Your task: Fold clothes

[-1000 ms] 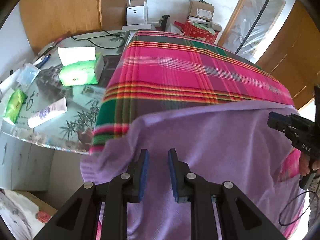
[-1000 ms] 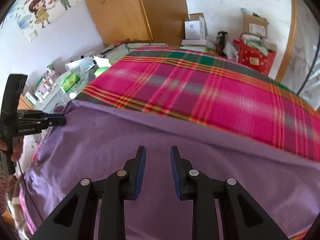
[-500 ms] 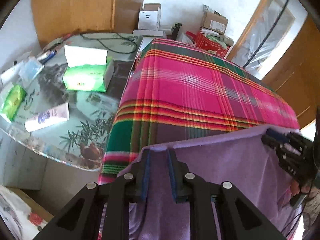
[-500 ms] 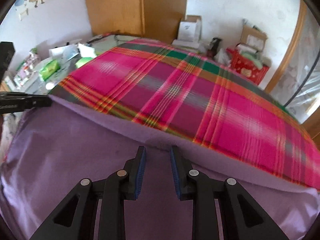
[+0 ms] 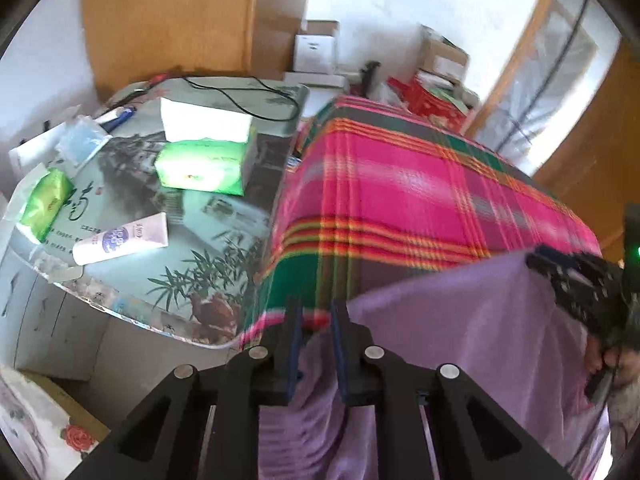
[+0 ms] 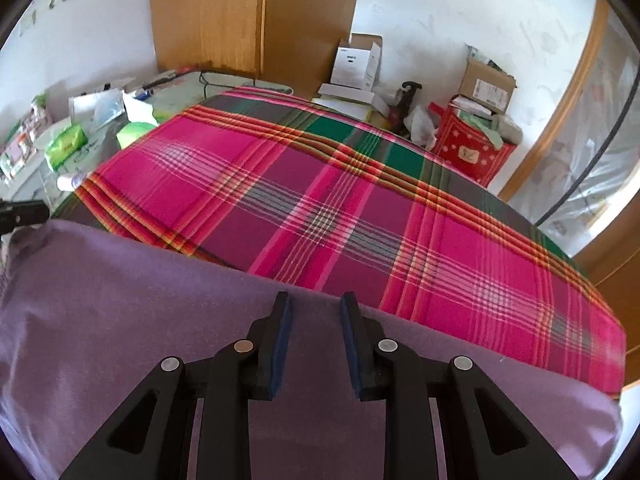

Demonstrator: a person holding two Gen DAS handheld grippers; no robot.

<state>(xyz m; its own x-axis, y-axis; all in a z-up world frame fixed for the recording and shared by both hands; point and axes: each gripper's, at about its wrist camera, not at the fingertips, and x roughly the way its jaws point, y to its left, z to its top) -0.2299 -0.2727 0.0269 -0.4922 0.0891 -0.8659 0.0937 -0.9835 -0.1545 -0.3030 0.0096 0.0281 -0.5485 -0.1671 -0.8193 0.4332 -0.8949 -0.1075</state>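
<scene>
Left wrist view has the left gripper [image 5: 314,312] right at the near corner of the bed, jaws closing with a bunched ribbed bit of the purple garment [image 5: 460,340] sitting between the pads, though I honestly can't tell if they're pinching it yet. That garment is draped over the near edge of the plaid blanket [image 5: 400,200] and hangs down off the front. Over on the right side of this view you can see the right gripper [image 5: 538,262] at the garment's top edge, with a hand [image 5: 608,360] behind it.

From the right wrist view, the right gripper [image 6: 316,304] has its jaws parted, tips at the purple garment [image 6: 120,300] edge, nothing clamped. Next to the bed there's a glass-topped table [image 5: 192,264] with a green tissue pack [image 5: 202,166] and a white tube [image 5: 120,238] on it.
</scene>
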